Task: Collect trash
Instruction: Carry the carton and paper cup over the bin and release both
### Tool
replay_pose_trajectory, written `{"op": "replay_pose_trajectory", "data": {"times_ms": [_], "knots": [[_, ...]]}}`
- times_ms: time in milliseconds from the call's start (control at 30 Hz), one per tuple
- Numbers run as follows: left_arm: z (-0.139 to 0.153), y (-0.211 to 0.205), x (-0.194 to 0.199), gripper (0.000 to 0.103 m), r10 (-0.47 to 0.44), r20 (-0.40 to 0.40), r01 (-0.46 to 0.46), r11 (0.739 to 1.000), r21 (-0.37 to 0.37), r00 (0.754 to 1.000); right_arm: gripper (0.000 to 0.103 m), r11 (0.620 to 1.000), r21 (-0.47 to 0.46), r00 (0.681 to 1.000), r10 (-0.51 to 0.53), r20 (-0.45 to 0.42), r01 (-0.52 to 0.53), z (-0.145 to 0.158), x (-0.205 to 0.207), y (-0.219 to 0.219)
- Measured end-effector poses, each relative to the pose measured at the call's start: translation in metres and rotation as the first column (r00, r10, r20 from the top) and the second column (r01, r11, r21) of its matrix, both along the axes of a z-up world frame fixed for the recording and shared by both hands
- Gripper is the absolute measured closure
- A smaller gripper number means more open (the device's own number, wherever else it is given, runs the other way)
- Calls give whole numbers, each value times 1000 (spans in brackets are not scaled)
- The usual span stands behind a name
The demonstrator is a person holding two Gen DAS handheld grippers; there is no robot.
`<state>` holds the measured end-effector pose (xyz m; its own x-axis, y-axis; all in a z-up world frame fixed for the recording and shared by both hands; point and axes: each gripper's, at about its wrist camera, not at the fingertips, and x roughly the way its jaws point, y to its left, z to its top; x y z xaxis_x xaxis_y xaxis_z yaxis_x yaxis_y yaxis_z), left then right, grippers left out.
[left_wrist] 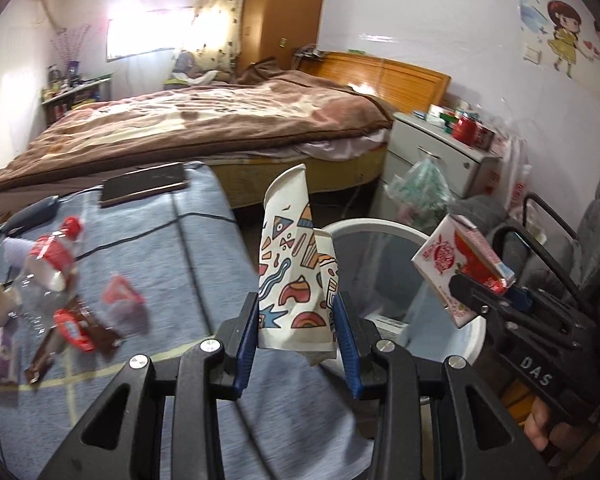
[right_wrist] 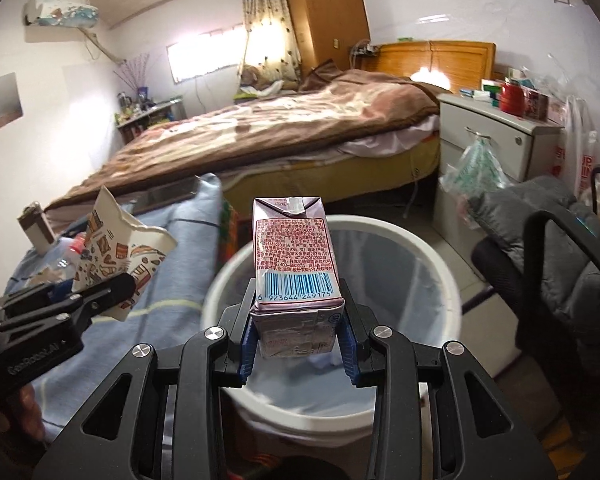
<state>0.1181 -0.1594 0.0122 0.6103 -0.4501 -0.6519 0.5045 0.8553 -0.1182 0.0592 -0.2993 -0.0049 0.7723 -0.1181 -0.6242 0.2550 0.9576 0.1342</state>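
Note:
My left gripper (left_wrist: 298, 320) is shut on a crushed paper cup (left_wrist: 296, 272) with a colourful pattern, held at the table's right edge beside the white trash bin (left_wrist: 474, 340). My right gripper (right_wrist: 298, 332) is shut on a pink drink carton (right_wrist: 294, 264) and holds it above the open bin (right_wrist: 452, 280). The carton (left_wrist: 460, 268) and right gripper (left_wrist: 484, 300) show at the right of the left wrist view. The cup (right_wrist: 120, 248) and left gripper (right_wrist: 100, 292) show at the left of the right wrist view.
The blue-covered table (left_wrist: 148, 240) holds a crushed plastic bottle (left_wrist: 48, 272), wrappers (left_wrist: 72, 332), a pink cup (left_wrist: 120, 300) and a dark phone (left_wrist: 144, 188). A bed (left_wrist: 200, 128), a white nightstand (left_wrist: 440, 156) and a grey-cushioned chair (right_wrist: 560, 248) stand around the bin.

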Motion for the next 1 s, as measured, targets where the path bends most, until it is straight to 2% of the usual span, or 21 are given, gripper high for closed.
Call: {"op": "replay_pose_trajectory", "data": {"times_ms": [233,333,500,567,600,633,700,767,1000], "knots": [[-12,-36,7,64,-58,-48,59,998,20,997,66,999,-29,996,-25,-91,23,-15,5,-23],[-19,-43,12,64,-83,-95,84,996,3,992,66,998,-56,991,-27,-129,20,-19,7,-27],[-23,-51,13,63,-91,-115,92,996,9,989,66,999,-53,986,-13,-165,4,-24,9,-33],[-25,-51,13,54,-83,-124,86,996,15,989,65,998,-58,985,-24,-168,15,-24,9,-34],[-25,-50,12,46,-79,-118,82,996,20,990,62,998,-58,985,-29,-168,19,-25,9,-34],[-25,-48,11,45,-77,-117,79,997,18,990,52,998,-57,986,-33,-166,24,-24,8,-33],[-24,-46,10,44,-84,-120,85,996,-1,989,42,998,-54,987,-38,-158,30,-23,6,-33],[-22,-44,10,39,-76,-112,77,997,5,991,41,998,-50,988,-41,-147,34,-22,4,-33],[-16,-24,8,39,-43,-94,42,999,-14,995,41,998,-51,992,-52,-116,47,-17,2,-28]]}}
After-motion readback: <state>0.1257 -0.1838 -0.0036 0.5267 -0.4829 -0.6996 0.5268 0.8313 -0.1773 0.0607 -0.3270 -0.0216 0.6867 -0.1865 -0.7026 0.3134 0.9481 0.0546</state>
